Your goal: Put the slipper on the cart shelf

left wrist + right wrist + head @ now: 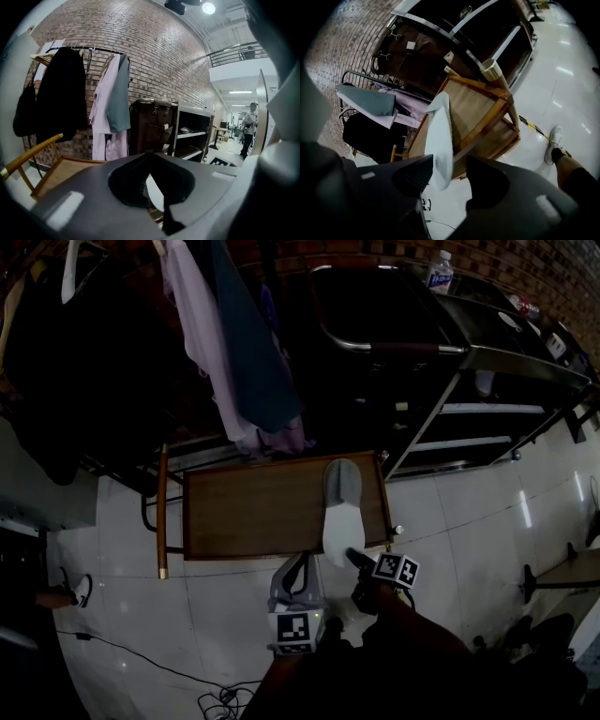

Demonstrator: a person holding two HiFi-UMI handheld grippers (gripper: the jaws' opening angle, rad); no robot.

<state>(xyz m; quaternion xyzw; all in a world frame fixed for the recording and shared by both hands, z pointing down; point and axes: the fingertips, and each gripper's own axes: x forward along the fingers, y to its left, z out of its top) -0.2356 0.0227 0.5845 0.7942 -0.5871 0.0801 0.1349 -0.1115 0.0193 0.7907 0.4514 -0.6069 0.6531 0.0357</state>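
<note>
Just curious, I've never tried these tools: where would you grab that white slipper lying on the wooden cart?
Probably the heel end of the slipper. It hangs off the near edge of the cart, so come in from the person's side and pinch the thin, flat sole top and bottom, where there's room underneath.

The left gripper (149, 154) has its grey jaws meeting at the tips, gripping nothing. A white sliver of slipper (156, 190) shows through the hollow. Beyond sits the wooden cart (51, 173), then clothes (110, 98) hanging against a brick wall (154, 61).
</note>
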